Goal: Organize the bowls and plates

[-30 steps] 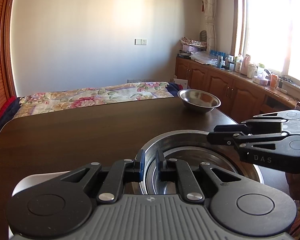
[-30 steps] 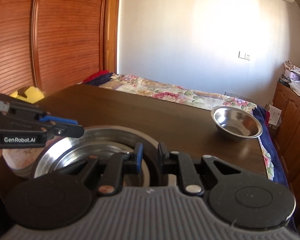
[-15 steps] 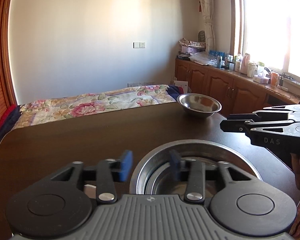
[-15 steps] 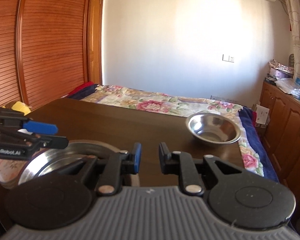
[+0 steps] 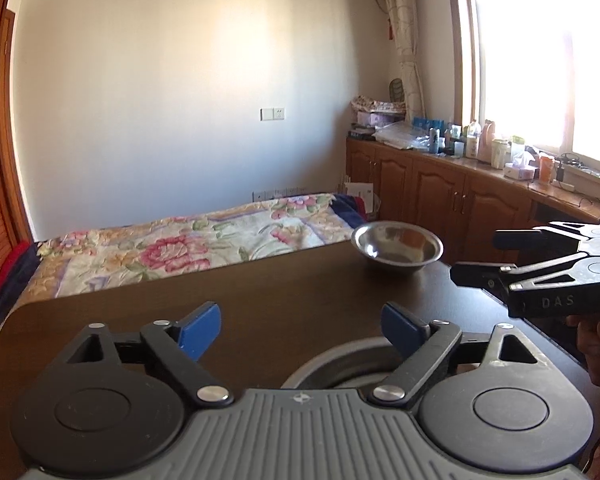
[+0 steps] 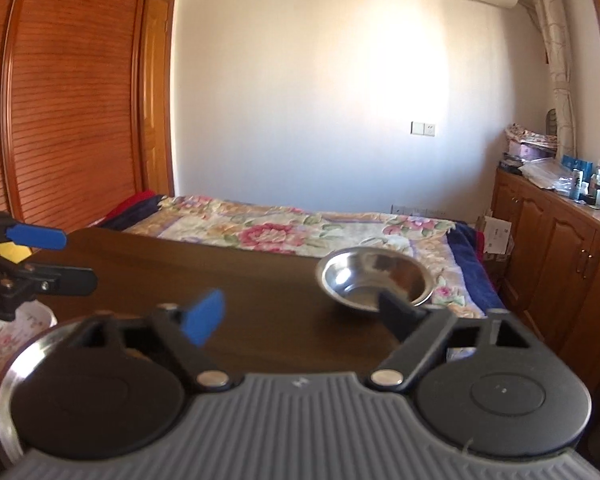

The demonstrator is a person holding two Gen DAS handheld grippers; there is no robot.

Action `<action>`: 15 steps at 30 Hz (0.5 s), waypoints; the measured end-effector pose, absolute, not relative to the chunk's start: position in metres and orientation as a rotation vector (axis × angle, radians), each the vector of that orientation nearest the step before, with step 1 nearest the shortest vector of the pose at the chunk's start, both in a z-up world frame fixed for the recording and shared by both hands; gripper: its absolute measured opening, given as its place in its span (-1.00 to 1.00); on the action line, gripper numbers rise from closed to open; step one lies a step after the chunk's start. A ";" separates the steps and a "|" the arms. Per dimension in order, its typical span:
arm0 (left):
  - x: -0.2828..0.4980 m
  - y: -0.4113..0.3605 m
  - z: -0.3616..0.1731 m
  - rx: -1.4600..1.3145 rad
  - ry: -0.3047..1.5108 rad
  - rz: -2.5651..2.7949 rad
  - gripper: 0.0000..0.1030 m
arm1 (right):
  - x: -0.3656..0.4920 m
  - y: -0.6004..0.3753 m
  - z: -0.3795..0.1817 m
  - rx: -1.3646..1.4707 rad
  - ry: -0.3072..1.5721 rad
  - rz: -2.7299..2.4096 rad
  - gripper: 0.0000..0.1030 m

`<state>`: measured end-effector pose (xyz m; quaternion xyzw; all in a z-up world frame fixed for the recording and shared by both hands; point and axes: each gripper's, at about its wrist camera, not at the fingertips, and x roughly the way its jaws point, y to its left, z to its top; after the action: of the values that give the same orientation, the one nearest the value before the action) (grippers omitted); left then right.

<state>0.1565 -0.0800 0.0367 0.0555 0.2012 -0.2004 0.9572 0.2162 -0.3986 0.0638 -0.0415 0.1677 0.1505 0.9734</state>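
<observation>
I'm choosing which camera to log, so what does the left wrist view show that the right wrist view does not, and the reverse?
Only the left wrist view shows the bright window and the hand holding the right gripper. Only the right wrist view shows the slatted wooden doors and a flowered dish at the left edge. Both show the small steel bowl on the dark table, the near steel bowl, the flowered bedspread and open grippers.
</observation>
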 end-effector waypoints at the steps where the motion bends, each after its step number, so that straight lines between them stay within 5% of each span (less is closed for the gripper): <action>1: 0.158 -0.081 0.038 0.110 0.404 -0.407 0.79 | 0.218 -0.401 0.064 -0.080 0.333 0.304 0.90; 15: 0.201 -0.111 0.050 0.140 0.420 -0.437 0.97 | 0.256 -0.438 0.057 -0.053 0.345 0.244 1.00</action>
<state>0.2010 -0.1109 0.0498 0.0686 0.2068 -0.2149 0.9520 0.2563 -0.4382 0.0571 -0.0263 0.1710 0.1213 0.9774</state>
